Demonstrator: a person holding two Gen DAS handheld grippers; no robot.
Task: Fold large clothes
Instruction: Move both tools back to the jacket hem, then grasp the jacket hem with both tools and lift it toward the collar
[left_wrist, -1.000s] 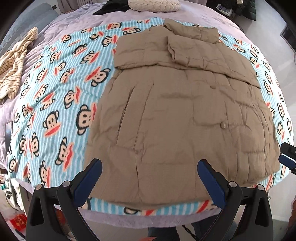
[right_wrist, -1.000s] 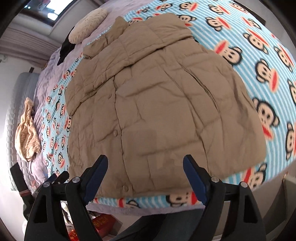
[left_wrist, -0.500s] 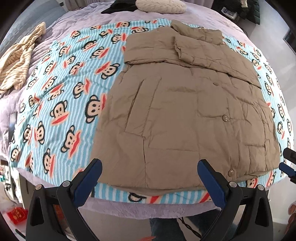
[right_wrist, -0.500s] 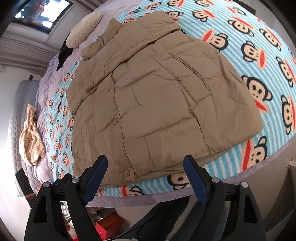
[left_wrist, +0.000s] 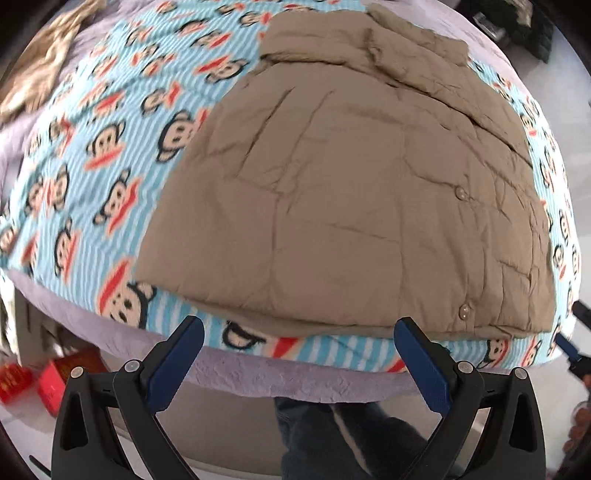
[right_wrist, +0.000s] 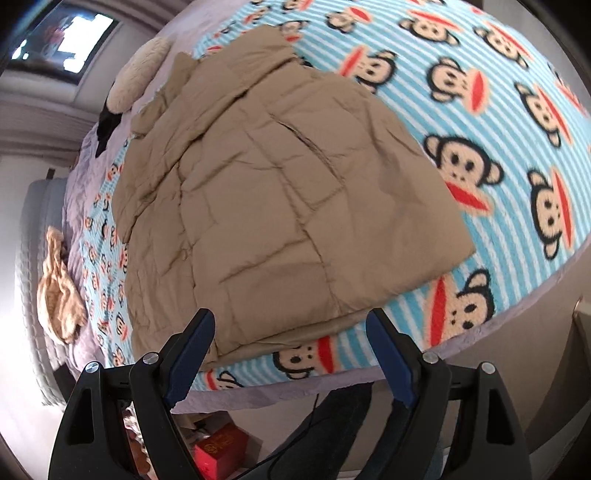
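Two claws, both spread wide, both empty: left gripper (left_wrist: 299, 354) and right gripper (right_wrist: 291, 347) poised off the near bed edge, short of the hem. Tan quilted jacket (left_wrist: 351, 192) flat ahead of both, sleeves folded across the chest, hem just beyond the fingertips, on the monkey-print blanket (left_wrist: 103, 147).

Risks, as judged:
- Pinching blanket with hem; fleece directly underneath, edges nearly flush. Would drag bedding into the fold.
- Catching only the top layer; puffy, slippery shell, lower layer peeking out under the right claw. Fold would skew.
- Uneven lift between claws; folded sleeves could slide loose.

Surroundings: beige striped garment (right_wrist: 59, 291) far to the left of the right claw, cream cushion (right_wrist: 138, 77) and dark cloth (right_wrist: 105, 127) at the far end, red boxes (left_wrist: 55, 380) on floor below left claw. Nothing between claws and hem.
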